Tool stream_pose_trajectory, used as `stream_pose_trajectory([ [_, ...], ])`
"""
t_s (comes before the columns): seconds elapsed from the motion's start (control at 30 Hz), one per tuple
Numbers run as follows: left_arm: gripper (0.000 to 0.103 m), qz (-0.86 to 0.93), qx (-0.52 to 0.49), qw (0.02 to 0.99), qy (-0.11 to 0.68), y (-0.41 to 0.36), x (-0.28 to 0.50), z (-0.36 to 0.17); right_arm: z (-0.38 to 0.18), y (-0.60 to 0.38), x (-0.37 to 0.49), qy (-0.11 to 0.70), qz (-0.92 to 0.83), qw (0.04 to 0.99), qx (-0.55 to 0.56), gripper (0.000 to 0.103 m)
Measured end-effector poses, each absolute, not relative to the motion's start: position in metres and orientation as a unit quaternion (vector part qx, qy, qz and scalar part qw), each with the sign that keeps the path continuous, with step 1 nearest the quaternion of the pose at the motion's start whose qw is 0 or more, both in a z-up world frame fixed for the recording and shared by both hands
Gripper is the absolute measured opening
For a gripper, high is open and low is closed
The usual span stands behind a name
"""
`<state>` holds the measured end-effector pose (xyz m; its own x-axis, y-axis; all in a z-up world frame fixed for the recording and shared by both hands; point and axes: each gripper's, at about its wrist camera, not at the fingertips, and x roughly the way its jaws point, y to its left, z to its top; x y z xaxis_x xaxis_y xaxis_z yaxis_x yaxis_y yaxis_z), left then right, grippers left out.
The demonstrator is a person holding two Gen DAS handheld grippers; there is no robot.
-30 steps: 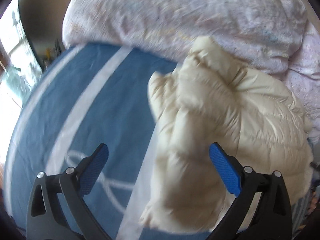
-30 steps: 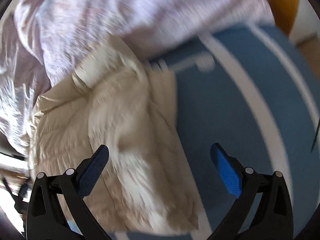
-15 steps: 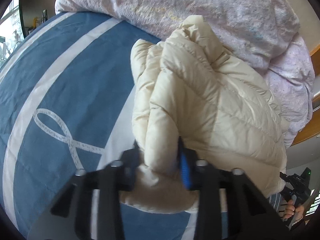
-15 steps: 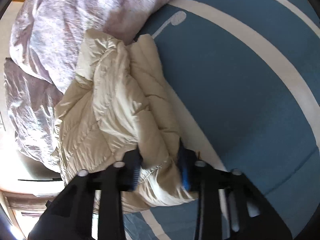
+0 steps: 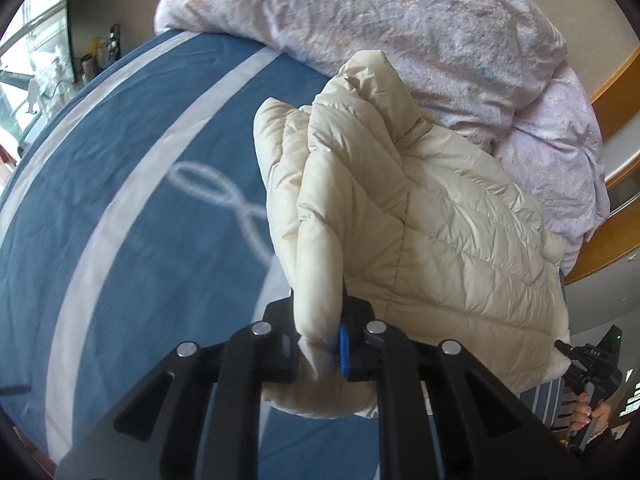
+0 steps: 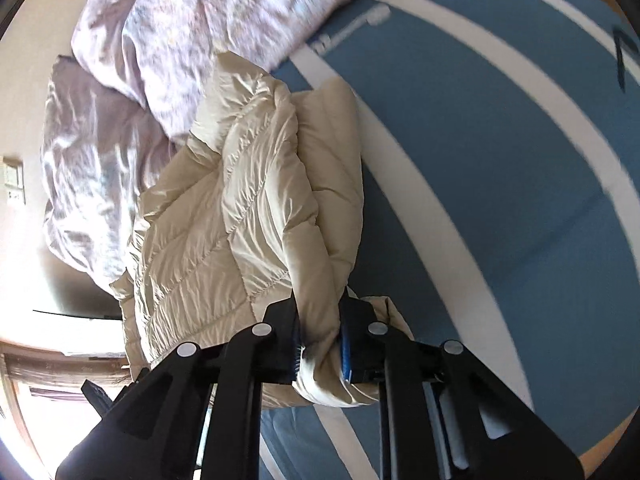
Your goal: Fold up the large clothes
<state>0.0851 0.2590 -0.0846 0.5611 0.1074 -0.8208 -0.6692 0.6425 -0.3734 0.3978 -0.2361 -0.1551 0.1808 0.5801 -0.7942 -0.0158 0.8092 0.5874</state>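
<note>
Both grippers clamped on the cream jacket on the bed.

Left view: the left gripper (image 5: 320,344) has its fingers closed on a padded fold at the near edge of the jacket (image 5: 420,216), which lies on the blue sheet (image 5: 120,200), touching the lilac duvet (image 5: 400,28) behind it. Right view: the right gripper (image 6: 320,344) pinches another fold of the jacket (image 6: 240,208); the sheet (image 6: 500,160) is at the right, the duvet (image 6: 180,32) behind.
</note>
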Motion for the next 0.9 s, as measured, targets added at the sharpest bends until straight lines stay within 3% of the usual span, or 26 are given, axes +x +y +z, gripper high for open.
stream_pose_trajectory([
  [0.47,0.019,0.263,-0.341,0.799,0.419,0.252,0.047,-0.091,-0.145,-0.211,0.383,0.612,0.199,0.75,0.154,0.017],
  [0.5,0.024,0.265,-0.342,0.798,0.42,0.253,0.047,-0.092,-0.143,-0.209,0.381,0.611,0.193,0.755,0.139,0.018],
  [0.57,0.032,0.273,-0.346,0.795,0.418,0.255,0.046,-0.092,-0.136,-0.201,0.383,0.605,0.176,0.77,0.1,0.031],
  [0.63,0.055,0.282,-0.343,0.794,0.416,0.256,0.046,-0.09,-0.128,-0.202,0.378,0.595,0.161,0.784,0.07,0.041],
  [0.73,0.07,0.287,-0.336,0.799,0.407,0.26,0.046,-0.084,-0.118,-0.205,0.379,0.578,0.135,0.804,0.043,0.062],
  [0.9,0.08,0.29,-0.33,0.8,0.408,0.268,0.047,-0.082,-0.098,-0.2,0.388,0.541,0.106,0.834,0.038,0.062],
])
